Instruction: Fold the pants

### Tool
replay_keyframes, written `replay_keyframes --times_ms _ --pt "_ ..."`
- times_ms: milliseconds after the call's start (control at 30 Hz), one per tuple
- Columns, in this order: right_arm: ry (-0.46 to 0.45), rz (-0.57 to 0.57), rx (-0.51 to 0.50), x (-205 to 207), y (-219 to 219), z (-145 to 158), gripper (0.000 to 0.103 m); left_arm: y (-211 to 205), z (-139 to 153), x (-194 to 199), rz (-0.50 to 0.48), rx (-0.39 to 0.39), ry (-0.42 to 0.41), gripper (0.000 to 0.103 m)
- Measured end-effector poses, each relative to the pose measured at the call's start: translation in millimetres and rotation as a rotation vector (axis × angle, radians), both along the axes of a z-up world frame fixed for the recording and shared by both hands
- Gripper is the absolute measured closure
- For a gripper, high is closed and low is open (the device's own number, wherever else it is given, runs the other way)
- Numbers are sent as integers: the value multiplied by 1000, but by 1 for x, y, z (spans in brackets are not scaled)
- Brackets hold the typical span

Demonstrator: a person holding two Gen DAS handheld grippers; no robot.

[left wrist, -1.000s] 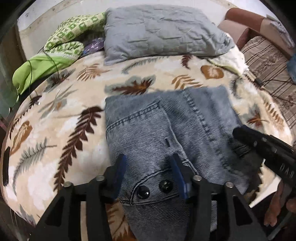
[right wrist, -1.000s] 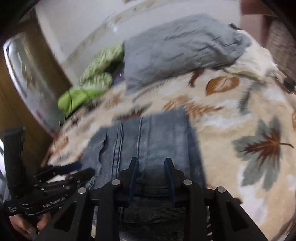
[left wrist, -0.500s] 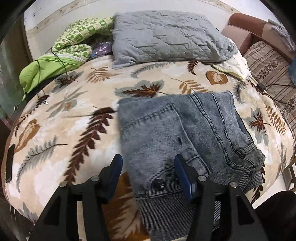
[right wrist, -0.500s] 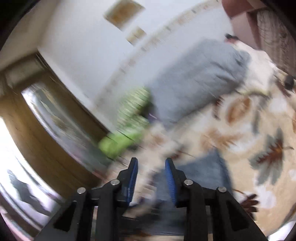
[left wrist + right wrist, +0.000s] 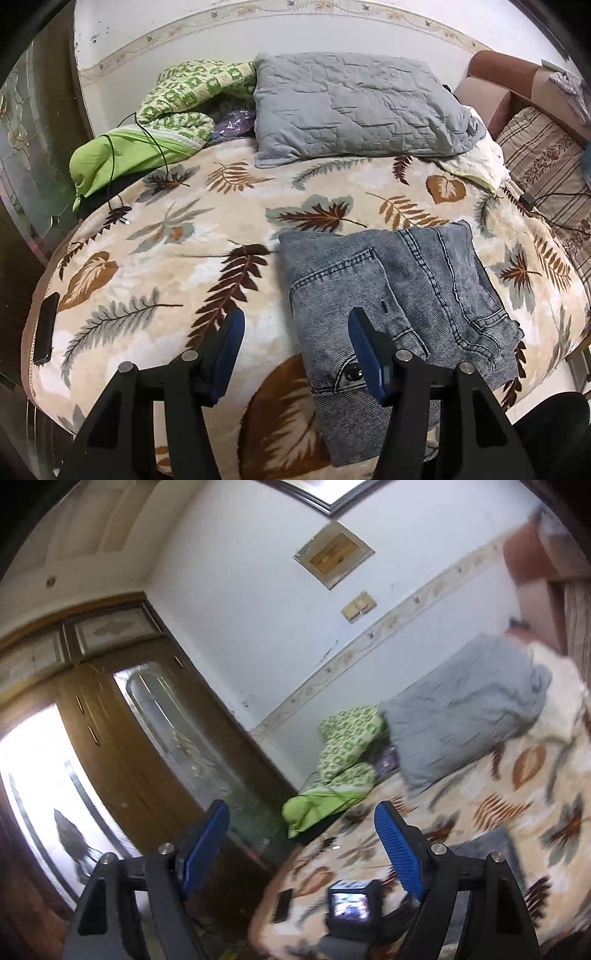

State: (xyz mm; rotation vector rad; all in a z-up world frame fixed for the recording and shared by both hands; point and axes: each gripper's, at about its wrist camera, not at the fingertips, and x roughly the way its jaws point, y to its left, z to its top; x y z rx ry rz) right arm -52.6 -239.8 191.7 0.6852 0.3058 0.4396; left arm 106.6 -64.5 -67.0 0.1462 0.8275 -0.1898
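The grey-blue denim pants (image 5: 399, 295) lie folded into a compact rectangle on the leaf-patterned blanket (image 5: 184, 266), waistband buttons toward me. My left gripper (image 5: 295, 350) is open and empty, held above the near left edge of the pants, not touching them. My right gripper (image 5: 303, 849) is open and empty, raised and tilted toward the wall and wardrobe. In the right wrist view only a blurred corner of the pants (image 5: 495, 845) shows beyond its right finger, and the left gripper's camera (image 5: 349, 904) sits below.
A grey quilted pillow (image 5: 354, 107) and green patterned bedding (image 5: 177, 99) lie at the head of the bed. A black phone (image 5: 46, 328) rests at the bed's left edge. A striped sofa (image 5: 543, 162) stands to the right. A wooden wardrobe (image 5: 122, 738) stands left of the bed.
Both grippers have pulled back from the pants and opened wider. The right gripper has swung up and left, away from the bed. The folded pants stay in place.
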Motion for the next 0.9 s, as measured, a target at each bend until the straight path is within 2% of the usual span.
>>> replay_keyframes --times_ms 200,300,400,500,600,767,900 --pt "-65 -18 57 -13 -10 17 20 8 3 -3 18 -10 4 44" --pt "-84 -5 116 -15 -17 24 20 9 4 -5 19 -10 8 44" --pt "-142 -16 174 -24 -25 33 20 7 5 -8 11 -4 6 44" --pt "-215 -27 211 -33 -33 38 15 5 6 -10 4 -3 10 44" --pt "-251 -22 220 -40 -37 42 11 5 5 -10 -1 -2 14 44" --pt "-313 121 244 -44 -35 41 6 4 6 -11 -6 -1 14 44" --pt "-409 170 256 -52 -35 45 5 4 8 -12 -12 -4 11 44"
